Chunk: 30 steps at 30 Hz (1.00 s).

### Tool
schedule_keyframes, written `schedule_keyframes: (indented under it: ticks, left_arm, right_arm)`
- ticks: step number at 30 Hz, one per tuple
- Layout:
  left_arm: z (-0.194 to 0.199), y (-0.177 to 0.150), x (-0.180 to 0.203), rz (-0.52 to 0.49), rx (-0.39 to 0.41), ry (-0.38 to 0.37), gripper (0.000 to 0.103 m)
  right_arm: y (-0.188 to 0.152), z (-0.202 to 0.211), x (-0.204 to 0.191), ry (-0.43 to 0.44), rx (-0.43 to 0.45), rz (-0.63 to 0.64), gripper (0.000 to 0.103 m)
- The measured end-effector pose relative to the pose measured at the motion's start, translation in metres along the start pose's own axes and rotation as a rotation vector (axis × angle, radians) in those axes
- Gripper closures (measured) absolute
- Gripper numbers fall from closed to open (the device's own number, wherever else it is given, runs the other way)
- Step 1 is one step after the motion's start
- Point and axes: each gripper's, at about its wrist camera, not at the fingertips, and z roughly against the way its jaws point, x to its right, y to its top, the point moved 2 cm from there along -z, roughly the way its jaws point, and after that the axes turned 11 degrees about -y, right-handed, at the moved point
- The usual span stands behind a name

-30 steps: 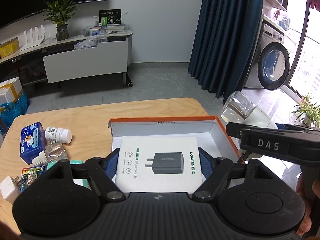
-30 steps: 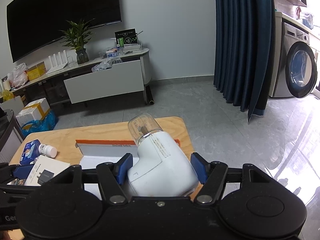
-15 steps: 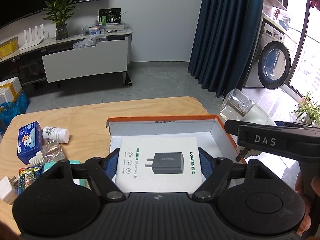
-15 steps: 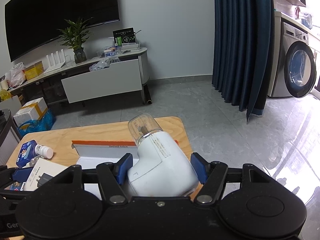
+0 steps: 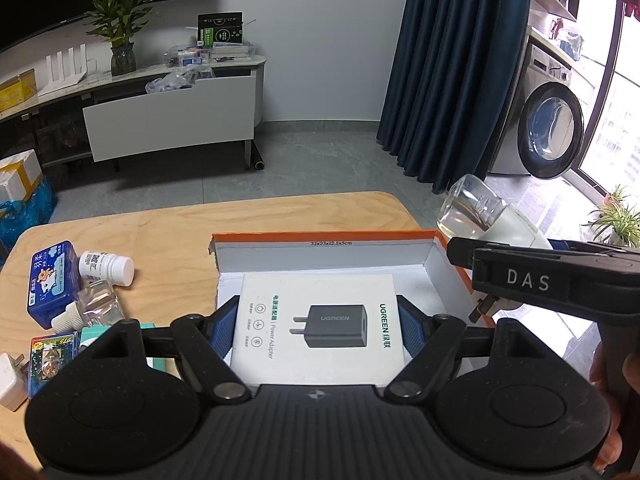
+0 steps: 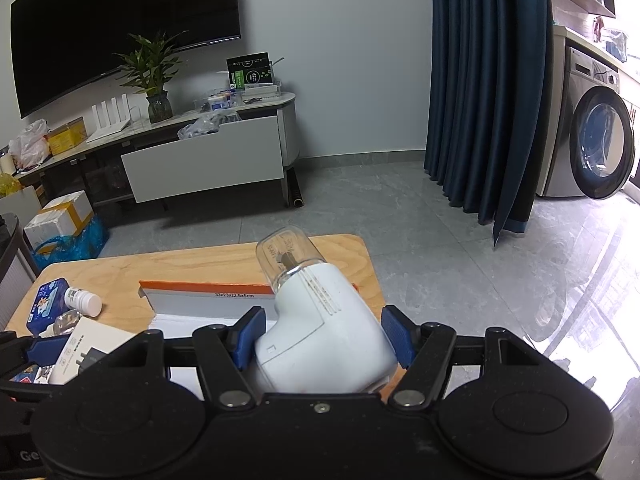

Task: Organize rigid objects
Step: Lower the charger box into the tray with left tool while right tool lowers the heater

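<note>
From the left wrist view, the left tool (image 5: 318, 322) is clamped on a white UGREEN adapter box (image 5: 316, 326), its blue pads pressing both long edges, and the box hangs over the open orange-rimmed carton (image 5: 320, 237) on the wooden bench (image 5: 168, 232). Left of the carton lie a blue tissue pack (image 5: 50, 280), a white pill bottle (image 5: 105, 267), a small clear bottle (image 5: 96, 308) and a white plug (image 5: 11, 376) at the bench edge. At the carton's right rim the right tool (image 5: 492, 258) reaches in, carrying a white plug-in device with a clear glass bottle (image 5: 470, 208) on its end; part of a hand (image 5: 608, 376) shows behind it. From the right wrist view, the right tool (image 6: 322, 338) grips that white plug-in device (image 6: 328, 332) between its blue pads, glass end pointing away, held above the carton's (image 6: 200, 290) right side. The adapter box (image 6: 90, 342) shows just left of the carton's near corner, with the tissue pack (image 6: 46, 304) and pill bottle (image 6: 84, 300) farther left.
</note>
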Motion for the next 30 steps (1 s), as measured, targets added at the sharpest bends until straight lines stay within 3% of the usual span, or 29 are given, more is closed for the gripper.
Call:
schedule_keyframes:
  ticks: [30]
  left_arm:
    - [-0.012,-0.005,0.004,-0.004,-0.031,-0.014,0.024]
  right_arm:
    - [-0.011,-0.022,-0.01,0.002,-0.056,0.077,0.025]
